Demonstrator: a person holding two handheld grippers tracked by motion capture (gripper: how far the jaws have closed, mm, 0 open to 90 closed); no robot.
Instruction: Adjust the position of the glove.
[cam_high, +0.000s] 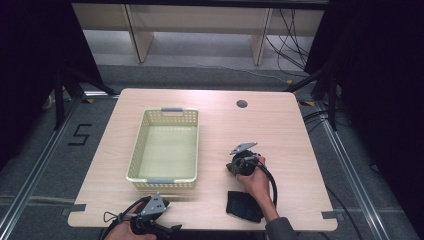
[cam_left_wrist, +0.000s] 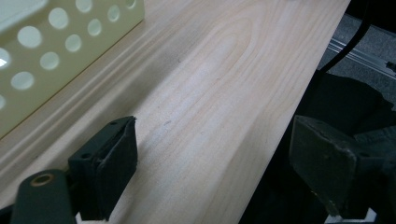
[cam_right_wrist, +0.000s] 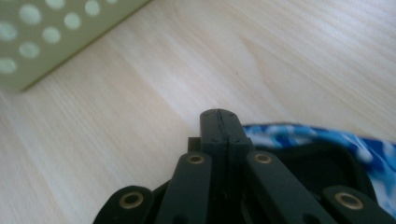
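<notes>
Left tool (cam_left_wrist: 212, 172) jaws wide apart — right tool (cam_right_wrist: 219, 122) jaws together.

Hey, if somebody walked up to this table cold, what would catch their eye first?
Probably the pale yellow perforated basket, standing empty on the left half of the light wooden table. Next, the right gripper near the middle, its jaws shut, with a dark garment with a blue patterned lining lying just behind the hand by the near edge. The left gripper waits open-jawed at the near edge.

A lab: black curtains (cam_high: 30, 60), floor rails (cam_high: 30, 185), loose cables (cam_high: 290, 40)
</notes>
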